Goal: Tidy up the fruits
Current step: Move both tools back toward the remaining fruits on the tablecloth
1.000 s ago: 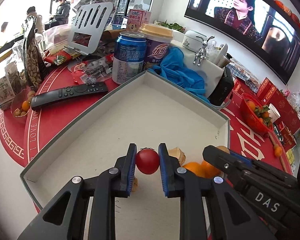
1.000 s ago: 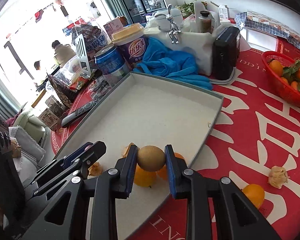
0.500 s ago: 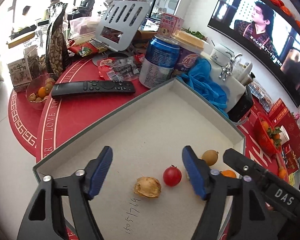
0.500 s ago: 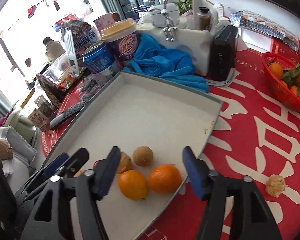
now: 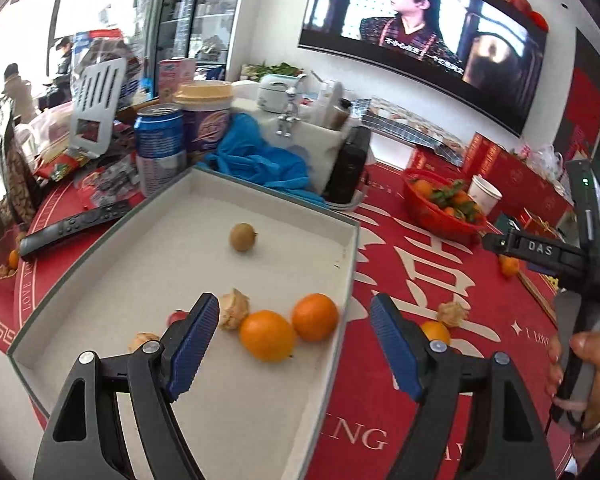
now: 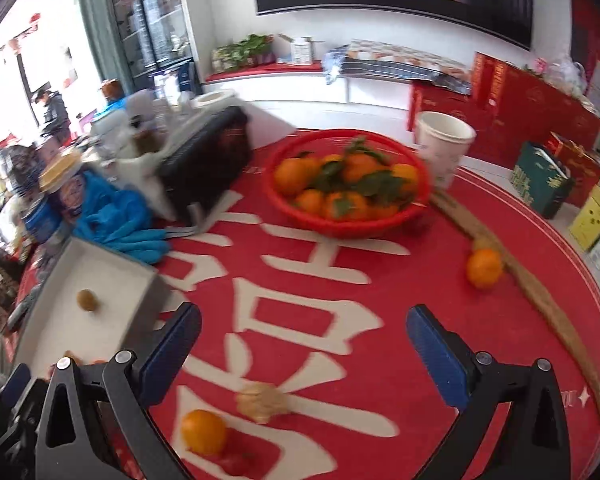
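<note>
Blue-padded right tongs (image 6: pixel 303 344) opening, empty

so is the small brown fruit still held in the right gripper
No, the small brown fruit lies loose on the tray floor, and the right gripper has nothing between its opening jaws.

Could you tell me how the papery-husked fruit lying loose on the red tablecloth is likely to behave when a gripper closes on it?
The husked fruit looks dry and crinkled, so its shell would probably crush under a firm squeeze. It seems light for its size, so a nudge from one pad might shift it. Its lumpy, ridged shape suggests it would roll less readily than the smooth orange beside it.
</note>
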A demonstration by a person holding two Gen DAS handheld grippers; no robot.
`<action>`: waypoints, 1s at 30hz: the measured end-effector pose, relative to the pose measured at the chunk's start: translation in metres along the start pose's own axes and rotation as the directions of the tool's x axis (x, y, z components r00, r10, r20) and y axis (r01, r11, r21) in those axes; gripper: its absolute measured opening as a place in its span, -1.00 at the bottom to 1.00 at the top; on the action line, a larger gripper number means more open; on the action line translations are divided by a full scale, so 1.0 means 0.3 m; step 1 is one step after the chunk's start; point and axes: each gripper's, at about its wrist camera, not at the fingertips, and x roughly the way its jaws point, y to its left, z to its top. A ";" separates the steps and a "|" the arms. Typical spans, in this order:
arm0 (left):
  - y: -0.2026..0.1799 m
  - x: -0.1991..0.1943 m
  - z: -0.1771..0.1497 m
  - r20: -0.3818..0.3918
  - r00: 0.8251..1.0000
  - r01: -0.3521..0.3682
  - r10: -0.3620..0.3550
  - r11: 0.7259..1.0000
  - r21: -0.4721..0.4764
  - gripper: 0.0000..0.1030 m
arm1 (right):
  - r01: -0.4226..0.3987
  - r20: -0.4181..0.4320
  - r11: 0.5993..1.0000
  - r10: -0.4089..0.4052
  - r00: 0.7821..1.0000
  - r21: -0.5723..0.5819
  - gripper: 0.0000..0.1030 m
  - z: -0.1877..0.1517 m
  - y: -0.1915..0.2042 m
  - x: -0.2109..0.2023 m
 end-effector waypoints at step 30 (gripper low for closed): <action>-0.281 0.093 -0.103 -0.143 0.979 0.181 -0.149 0.950 0.253 0.57 | 0.090 -0.005 0.991 -0.090 0.996 0.101 -0.42 -0.075 -0.408 0.116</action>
